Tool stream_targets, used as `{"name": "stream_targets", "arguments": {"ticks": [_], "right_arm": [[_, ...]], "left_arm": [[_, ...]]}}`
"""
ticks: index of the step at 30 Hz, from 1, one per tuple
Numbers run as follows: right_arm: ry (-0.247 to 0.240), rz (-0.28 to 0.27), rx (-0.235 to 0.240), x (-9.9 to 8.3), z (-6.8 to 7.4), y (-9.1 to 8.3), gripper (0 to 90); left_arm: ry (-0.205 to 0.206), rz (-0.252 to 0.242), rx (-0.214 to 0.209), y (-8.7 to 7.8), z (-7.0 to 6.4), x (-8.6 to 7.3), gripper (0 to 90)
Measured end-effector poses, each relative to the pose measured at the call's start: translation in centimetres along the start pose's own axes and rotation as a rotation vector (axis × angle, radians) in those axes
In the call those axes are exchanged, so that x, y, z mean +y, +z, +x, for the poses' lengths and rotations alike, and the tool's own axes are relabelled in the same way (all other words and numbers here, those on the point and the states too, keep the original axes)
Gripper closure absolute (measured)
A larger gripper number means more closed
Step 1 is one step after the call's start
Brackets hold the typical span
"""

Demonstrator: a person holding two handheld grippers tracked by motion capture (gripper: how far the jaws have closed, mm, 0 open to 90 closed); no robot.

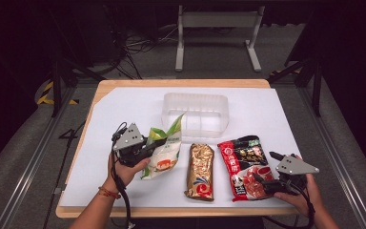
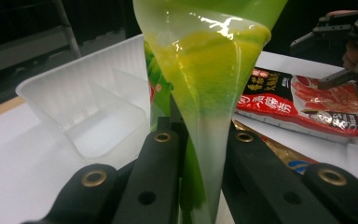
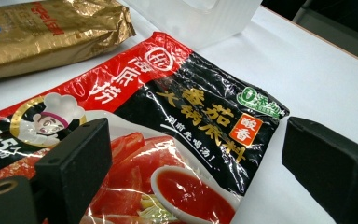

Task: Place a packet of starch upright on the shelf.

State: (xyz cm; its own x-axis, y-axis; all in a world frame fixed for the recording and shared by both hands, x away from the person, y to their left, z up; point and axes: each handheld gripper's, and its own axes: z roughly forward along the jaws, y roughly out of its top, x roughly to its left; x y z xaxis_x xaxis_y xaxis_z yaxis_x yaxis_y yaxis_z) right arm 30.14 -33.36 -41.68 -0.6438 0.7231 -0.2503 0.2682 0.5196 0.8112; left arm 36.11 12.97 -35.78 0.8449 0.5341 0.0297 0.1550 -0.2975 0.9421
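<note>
Currently —
Left gripper (image 1: 156, 143): clamped on the green packet (image 1: 163, 151), which is lifted off the table (image 1: 124, 102).
Right gripper (image 1: 264, 168): held wide open — the red sachet (image 1: 242, 164) is straddled, nothing gripped.

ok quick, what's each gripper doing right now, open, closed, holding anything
Left gripper: closed on the green and white packet.
Right gripper: open, holding nothing, jaws either side of the red sauce packet.

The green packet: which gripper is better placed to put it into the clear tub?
Left. The left gripper already clamps the green packet near the clear tub; the right gripper is open over the red packet.
</note>
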Motion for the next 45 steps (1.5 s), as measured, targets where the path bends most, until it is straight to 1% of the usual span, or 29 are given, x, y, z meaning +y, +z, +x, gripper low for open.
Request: {"name": "stream_targets", "arguments": {"ticks": [1,3,6,10,12,13,14,16,18,20,21,23,24,26,27,29,31,33,38,39,41,42,44,45], "right_arm": [[-0.005,0.003,0.001,0.0,0.0,0.0,8.9],[-0.010,0.006,0.003,0.0,0.1,0.1,8.9],[-0.005,0.003,0.005,0.0,0.1,0.2,8.9],[0.005,0.003,0.005,0.0,0.1,0.2,8.8],[0.006,0.001,0.004,-0.1,0.1,0.2,8.8],[0.006,0.000,0.004,-0.1,0.1,0.2,8.8],[0.008,-0.001,0.004,-0.1,0.1,0.2,8.8],[0.013,-0.001,0.006,-0.1,0.0,0.2,8.9],[0.014,0.000,0.007,-0.1,0.1,0.2,9.0],[0.010,0.000,0.005,0.0,0.1,0.2,9.0],[0.009,0.000,0.006,0.0,0.1,0.2,9.0],[0.011,0.000,0.005,-0.1,0.1,0.2,9.0],[0.013,0.001,0.005,-0.1,0.1,0.2,9.0],[0.014,0.003,0.007,-0.1,0.1,0.2,9.0],[0.013,0.005,0.007,-0.1,0.1,0.2,9.0],[0.013,0.005,0.008,-0.2,0.1,0.2,9.0],[0.013,0.006,0.009,-0.2,0.1,0.3,9.0],[0.015,0.010,0.009,-0.2,0.1,0.3,9.0],[0.014,0.012,0.011,-0.2,0.1,0.3,9.0],[0.017,0.009,0.011,-0.2,0.1,0.3,9.0],[0.015,0.012,0.010,-0.3,0.1,0.3,9.0],[0.013,0.012,0.010,-0.3,0.1,0.4,9.0],[0.012,0.014,0.010,-0.3,0.1,0.4,9.0],[0.012,0.014,0.010,-0.3,0.1,0.4,9.0]], "left_arm": [[-0.003,-0.009,0.006,0.0,0.0,0.1,86.4],[0.006,-0.015,0.020,-0.1,0.0,0.4,86.4],[0.011,-0.023,0.025,-0.2,0.0,0.8,86.4],[0.022,-0.056,0.041,-0.6,0.2,2.1,86.4],[0.018,-0.072,0.045,-0.7,0.3,2.7,86.4],[0.026,-0.074,0.049,-0.7,0.3,3.0,86.4],[0.025,-0.077,0.049,-0.6,0.4,3.3,86.5],[0.039,-0.078,0.055,-0.3,0.6,3.9,86.5],[0.042,-0.079,0.058,-0.1,0.7,4.1,86.5],[0.046,-0.083,0.063,0.4,1.1,4.6,86.5],[0.047,-0.085,0.073,0.8,1.2,5.0,86.5],[0.039,-0.098,0.077,1.3,1.6,5.5,86.5],[0.045,-0.097,0.080,1.6,1.8,5.8,86.5],[0.029,-0.106,0.081,2.1,2.1,6.2,86.5],[0.028,-0.106,0.087,2.3,2.2,6.3,86.5],[0.028,-0.104,0.113,2.9,2.5,6.7,86.5],[0.020,-0.114,0.121,3.3,2.8,6.8,86.6],[0.015,-0.114,0.141,3.8,3.2,6.9,86.6],[-0.019,-0.131,0.160,4.7,4.2,6.8,86.5],[-0.016,-0.130,0.171,4.9,4.3,6.8,86.5],[-0.031,-0.134,0.178,5.3,4.7,6.7,86.5],[-0.023,-0.135,0.190,5.6,4.9,6.7,86.6],[-0.038,-0.132,0.200,6.1,5.2,6.7,86.5],[-0.038,-0.132,0.200,6.1,5.2,6.7,86.5]]}}
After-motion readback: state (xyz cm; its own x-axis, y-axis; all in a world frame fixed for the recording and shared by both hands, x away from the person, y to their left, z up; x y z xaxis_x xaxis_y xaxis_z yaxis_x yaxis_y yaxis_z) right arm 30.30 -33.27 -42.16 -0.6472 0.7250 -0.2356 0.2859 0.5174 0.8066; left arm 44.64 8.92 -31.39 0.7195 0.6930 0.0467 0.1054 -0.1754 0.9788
